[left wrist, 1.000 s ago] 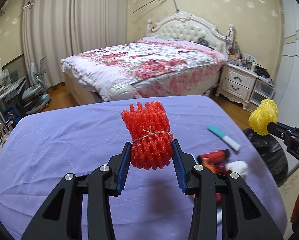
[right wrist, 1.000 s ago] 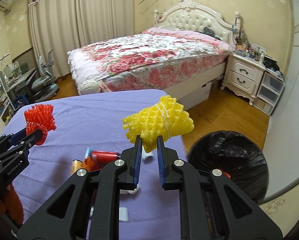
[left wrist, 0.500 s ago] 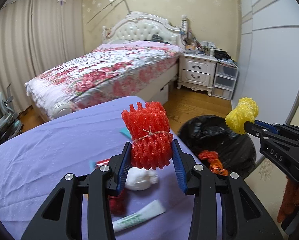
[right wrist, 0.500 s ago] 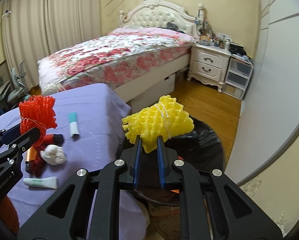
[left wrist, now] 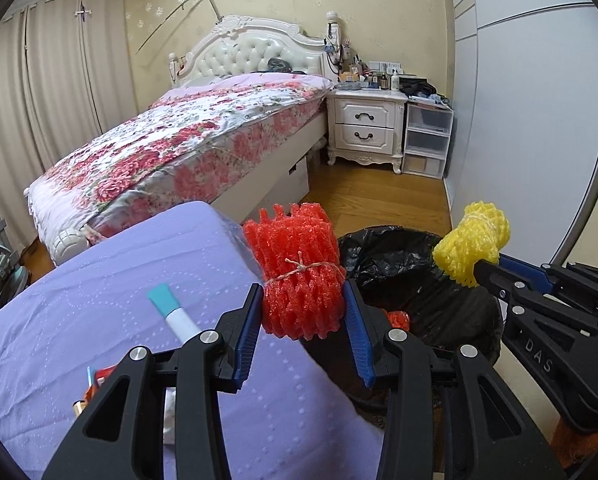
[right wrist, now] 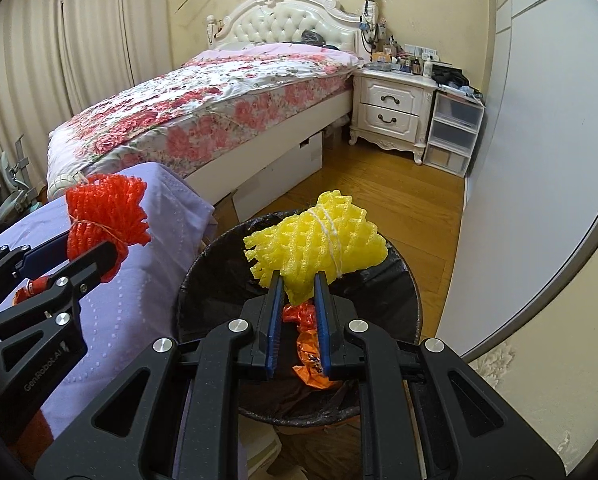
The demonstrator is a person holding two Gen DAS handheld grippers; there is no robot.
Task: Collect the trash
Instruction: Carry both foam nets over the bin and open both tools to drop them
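My left gripper (left wrist: 304,304) is shut on a red foam net bundle (left wrist: 299,272) tied with string, held at the right edge of the purple table (left wrist: 119,280), beside the bin. My right gripper (right wrist: 297,280) is shut on a yellow foam net bundle (right wrist: 319,236), which hangs over the black-lined trash bin (right wrist: 403,280). Orange wrappers (right wrist: 309,348) lie inside the bin. In the left wrist view the bin (left wrist: 379,248) stands just right of the table, with the yellow bundle (left wrist: 473,246) above its far side. The red bundle (right wrist: 107,216) shows at the left of the right wrist view.
A teal-capped tube (left wrist: 175,312) and other small trash (left wrist: 95,384) lie on the purple cloth. Behind stand a floral bed (left wrist: 187,140), a white nightstand (left wrist: 367,128) and clear drawers (left wrist: 427,140). A grey wardrobe door (left wrist: 519,120) runs along the right. Wooden floor lies beyond the bin.
Both grippers have swung right from over the table toward the bin, each still holding its bundle. The yellow bundle now hangs over the bin's opening; the red one is at the table's edge.
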